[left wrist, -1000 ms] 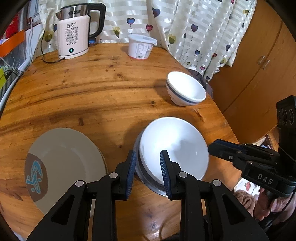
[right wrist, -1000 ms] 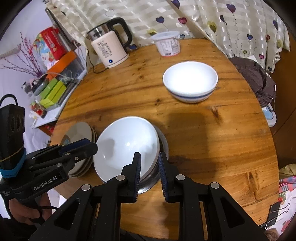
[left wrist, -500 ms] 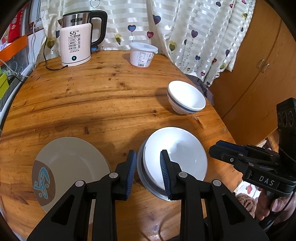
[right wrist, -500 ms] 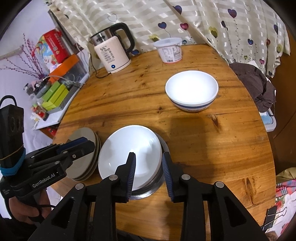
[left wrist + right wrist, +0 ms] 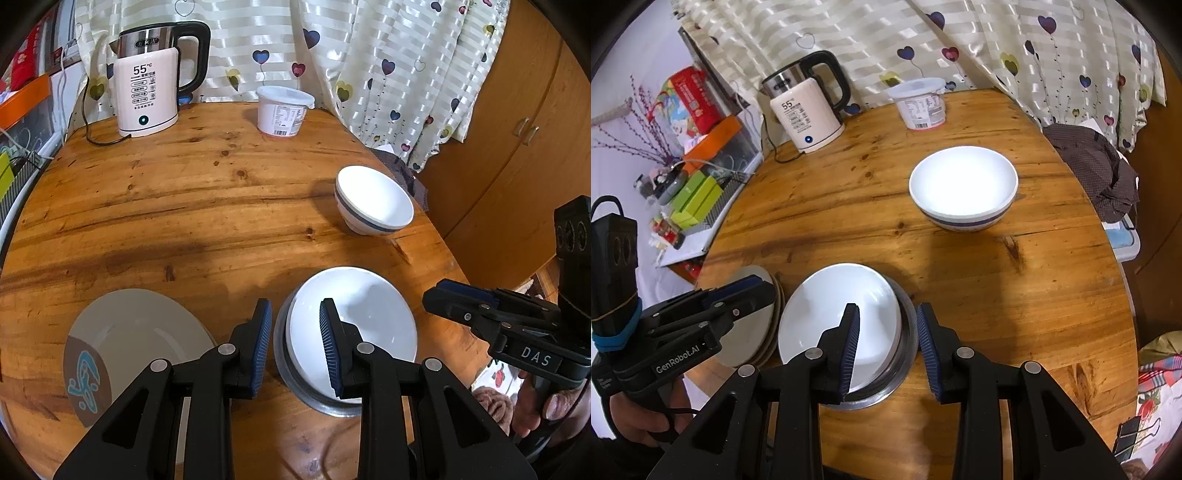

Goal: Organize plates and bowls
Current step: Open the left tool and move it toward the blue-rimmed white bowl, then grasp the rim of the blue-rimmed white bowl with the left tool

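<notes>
Round wooden table [image 5: 1015, 295] is filling both views, heart-print curtain [image 5: 997, 44] hanging at twelve o'clock behind it. Plate stack [image 5: 140, 332] is sitting at eight o'clock in the left view. White bowl [image 5: 838, 317] is nesting tilted in a steel bowl [image 5: 905, 354] near the front edge, while the blue-banded bowl [image 5: 964, 188] is waiting alone, well apart at one o'clock. That one is looking like glazed ceramic: stiff, slick, chippable, so a pinch across the rim wall seems safest. Left gripper [image 5: 295, 343] is hovering partly open, empty, astride the white bowl's near rim. Right gripper [image 5: 888, 350] is standing partly open too, pads clear of the steel rim between them.
</notes>
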Motion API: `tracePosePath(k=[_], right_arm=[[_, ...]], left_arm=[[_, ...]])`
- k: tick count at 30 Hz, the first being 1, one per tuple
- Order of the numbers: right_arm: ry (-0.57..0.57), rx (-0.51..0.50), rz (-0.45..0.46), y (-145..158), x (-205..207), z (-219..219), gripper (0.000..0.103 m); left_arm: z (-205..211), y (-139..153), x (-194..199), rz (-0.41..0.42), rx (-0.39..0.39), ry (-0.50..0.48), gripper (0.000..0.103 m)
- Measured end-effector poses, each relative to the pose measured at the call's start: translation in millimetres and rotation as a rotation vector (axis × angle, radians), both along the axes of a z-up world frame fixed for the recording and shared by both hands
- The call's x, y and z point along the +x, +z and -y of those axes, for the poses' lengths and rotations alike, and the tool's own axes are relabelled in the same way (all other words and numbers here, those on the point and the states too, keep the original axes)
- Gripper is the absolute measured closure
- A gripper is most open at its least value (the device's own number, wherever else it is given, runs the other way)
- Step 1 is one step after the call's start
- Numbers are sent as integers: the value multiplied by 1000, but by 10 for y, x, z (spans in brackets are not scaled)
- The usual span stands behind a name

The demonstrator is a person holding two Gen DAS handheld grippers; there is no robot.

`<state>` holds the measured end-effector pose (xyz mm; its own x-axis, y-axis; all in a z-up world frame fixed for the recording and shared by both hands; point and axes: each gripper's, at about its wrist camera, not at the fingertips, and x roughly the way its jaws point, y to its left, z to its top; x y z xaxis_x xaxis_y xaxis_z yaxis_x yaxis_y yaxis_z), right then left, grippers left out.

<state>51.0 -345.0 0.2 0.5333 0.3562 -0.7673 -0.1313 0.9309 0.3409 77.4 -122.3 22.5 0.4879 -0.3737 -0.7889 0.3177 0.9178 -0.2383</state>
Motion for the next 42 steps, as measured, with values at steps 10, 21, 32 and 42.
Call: tracePosePath(k=[10,21,32,42], right_arm=[[-25,5,-3,-14,119,117,71],[-70,14,1,-8,274,315,71],[-121,24,-4,-63,517,578,71],[-169,37,-13,-154,827,819,71]], left_arm=[[102,-12,175,-11,2,-19,76],[287,-4,384,-21,-9,-50,75],[530,-35,686,-51,-15,-77,74],[851,-120,1052,-93,-28,-115,74]])
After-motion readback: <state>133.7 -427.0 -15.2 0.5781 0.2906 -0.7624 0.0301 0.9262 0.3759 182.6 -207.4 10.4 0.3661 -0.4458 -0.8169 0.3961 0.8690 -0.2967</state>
